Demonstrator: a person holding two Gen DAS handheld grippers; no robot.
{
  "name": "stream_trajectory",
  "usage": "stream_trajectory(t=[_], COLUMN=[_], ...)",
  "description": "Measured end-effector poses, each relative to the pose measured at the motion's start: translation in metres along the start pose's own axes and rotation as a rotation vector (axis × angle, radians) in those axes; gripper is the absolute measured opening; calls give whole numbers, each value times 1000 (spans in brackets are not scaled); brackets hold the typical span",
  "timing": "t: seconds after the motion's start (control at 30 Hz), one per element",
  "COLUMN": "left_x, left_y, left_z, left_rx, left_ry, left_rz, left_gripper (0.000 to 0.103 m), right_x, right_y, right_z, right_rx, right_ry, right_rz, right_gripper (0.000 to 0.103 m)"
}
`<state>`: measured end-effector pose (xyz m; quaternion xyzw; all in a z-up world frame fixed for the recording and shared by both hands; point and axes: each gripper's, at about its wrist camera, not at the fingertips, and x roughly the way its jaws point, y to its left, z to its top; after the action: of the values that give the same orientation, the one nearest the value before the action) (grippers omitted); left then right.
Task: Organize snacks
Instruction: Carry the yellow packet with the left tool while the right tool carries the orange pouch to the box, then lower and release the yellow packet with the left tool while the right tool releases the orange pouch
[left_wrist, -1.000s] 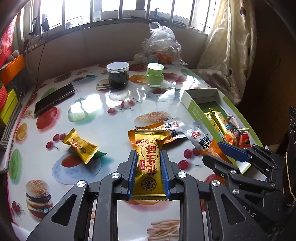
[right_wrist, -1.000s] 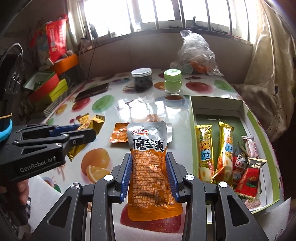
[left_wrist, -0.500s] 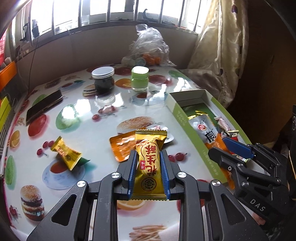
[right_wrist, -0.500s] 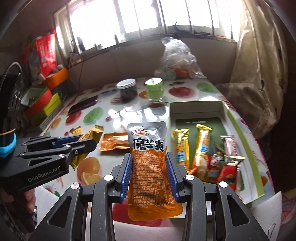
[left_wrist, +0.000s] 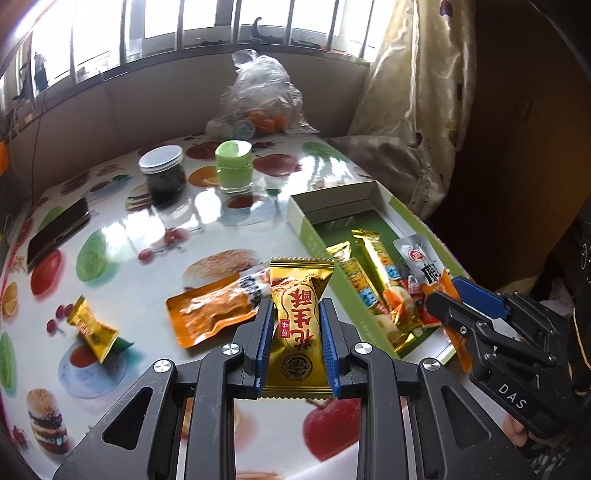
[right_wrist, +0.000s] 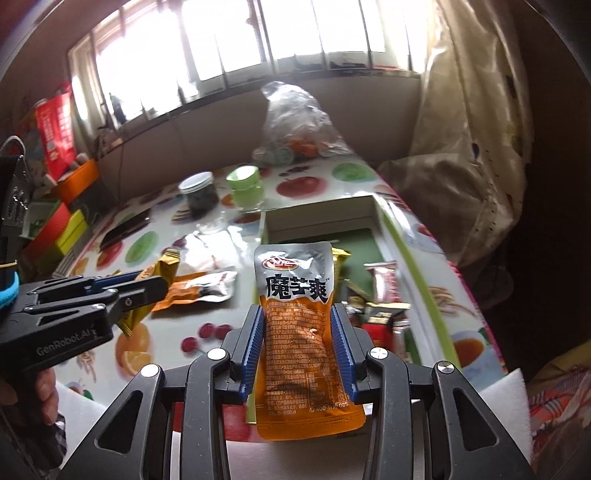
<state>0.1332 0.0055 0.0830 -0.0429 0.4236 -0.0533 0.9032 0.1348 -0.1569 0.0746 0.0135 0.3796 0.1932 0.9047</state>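
Note:
My left gripper (left_wrist: 295, 314) is shut on a gold peanut-candy packet (left_wrist: 297, 325) and holds it above the table, left of the green box (left_wrist: 314, 240). My right gripper (right_wrist: 298, 314) is shut on an orange-and-silver pouch (right_wrist: 297, 317) and holds it over the near end of the green box (right_wrist: 424, 273); it also shows in the left wrist view (left_wrist: 461, 299). The box holds several snack bars (left_wrist: 373, 266). An orange pouch (left_wrist: 210, 310) and a small gold candy (left_wrist: 92, 328) lie on the table.
A dark jar (left_wrist: 162, 173), a green jar (left_wrist: 233, 166), a plastic bag of fruit (left_wrist: 258, 99) and a black phone (left_wrist: 55, 229) sit farther back on the fruit-print tablecloth. Coloured boxes (right_wrist: 62, 229) stand at the left. A curtain (left_wrist: 417, 92) hangs at the right.
Both grippers have moved to the right with their packets. The right gripper's pouch has gone from left of the box to over it. The left gripper has come closer to the box.

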Motion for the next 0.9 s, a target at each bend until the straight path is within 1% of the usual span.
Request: stream_trajectory(t=[0.3, 0.53, 0.77, 0.9], left_x=[17, 34, 49, 59], left_y=[-18, -31, -42, -49], left_z=[15, 24, 28, 31], left_rx=[4, 4, 15, 10], left_ry=[17, 41, 66, 80], left_rz=[-35, -56, -59, -64], left_gripper=[26, 26, 26, 26], right_x=[6, 13, 18, 20], right_y=[-29, -39, -48, -47], right_z=[-1, -3, -5, -4], right_rx=[66, 76, 85, 65], right_ry=[11, 21, 25, 19], right_rz=[-59, -78, -88, -106], right_gripper=[35, 35, 35, 36])
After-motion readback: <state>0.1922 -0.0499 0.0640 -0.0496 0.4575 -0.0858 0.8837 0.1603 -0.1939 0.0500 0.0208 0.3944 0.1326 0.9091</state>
